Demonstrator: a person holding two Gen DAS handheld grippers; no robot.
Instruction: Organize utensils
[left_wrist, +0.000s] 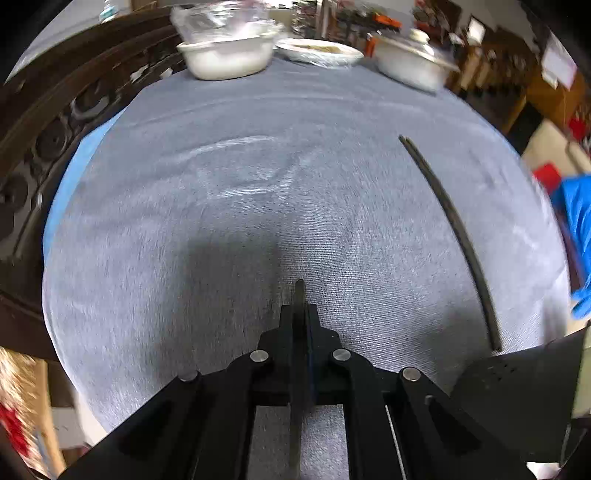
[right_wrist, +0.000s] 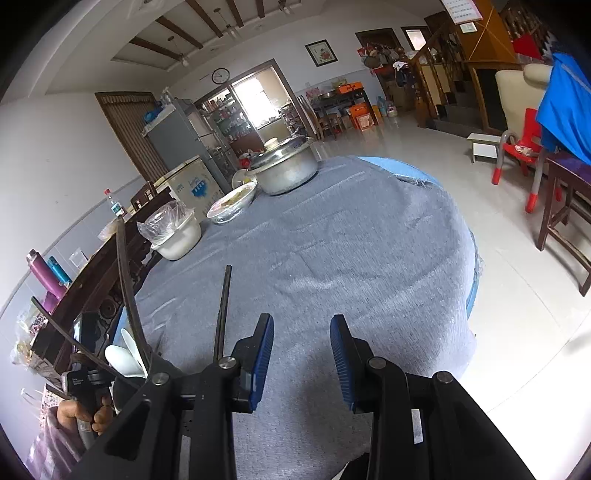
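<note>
My left gripper (left_wrist: 300, 310) is shut on a thin dark chopstick (left_wrist: 300, 286). Its tip pokes out past the jaws, just over the grey tablecloth (left_wrist: 258, 229). A second dark chopstick (left_wrist: 456, 229) lies loose on the cloth to the right; in the right wrist view this chopstick (right_wrist: 223, 310) sits just left of my right gripper (right_wrist: 303, 354). That gripper is open, with nothing between its blue pads (right_wrist: 264, 354). At the left edge a black holder (right_wrist: 127, 393) carries a white spoon (right_wrist: 123, 356) and upright chopsticks (right_wrist: 125, 273). A hand (right_wrist: 79, 411) grips a handle beside it.
Far across the table stand a plastic-wrapped white bowl (right_wrist: 173, 236), a covered plate (right_wrist: 232, 203) and a metal pot (right_wrist: 288, 166). A dark wooden chair back (left_wrist: 44, 122) borders the left side. A red chair (right_wrist: 517, 147) and a wooden stool (right_wrist: 569, 206) stand on the floor at right.
</note>
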